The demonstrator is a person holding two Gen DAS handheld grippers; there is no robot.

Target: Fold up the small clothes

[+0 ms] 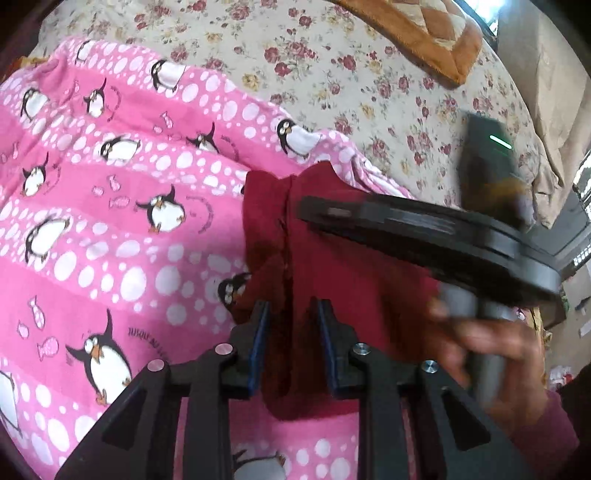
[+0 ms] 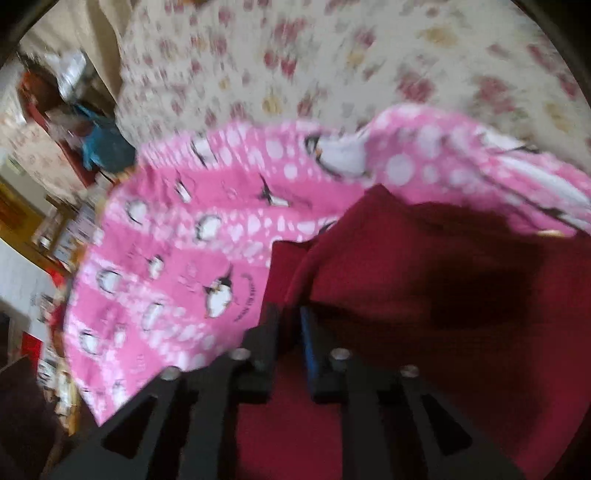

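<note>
A dark red small garment (image 1: pixel 332 251) lies bunched on a pink penguin-print cloth (image 1: pixel 110 206) spread on the bed. My left gripper (image 1: pixel 293 314) is shut on a fold of the red garment. The other gripper's body (image 1: pixel 443 236) and the hand holding it cross the right of the left wrist view, over the red cloth. In the blurred right wrist view, my right gripper (image 2: pixel 291 325) is shut on an edge of the red garment (image 2: pixel 424 288), with the pink cloth (image 2: pixel 192 236) behind and to the left.
The floral bedsheet (image 1: pixel 332 81) lies beyond the pink cloth. An orange and brown quilted cushion (image 1: pixel 417 33) sits at the far right of the bed. Room furniture and clutter (image 2: pixel 55 155) show past the bed edge on the left of the right wrist view.
</note>
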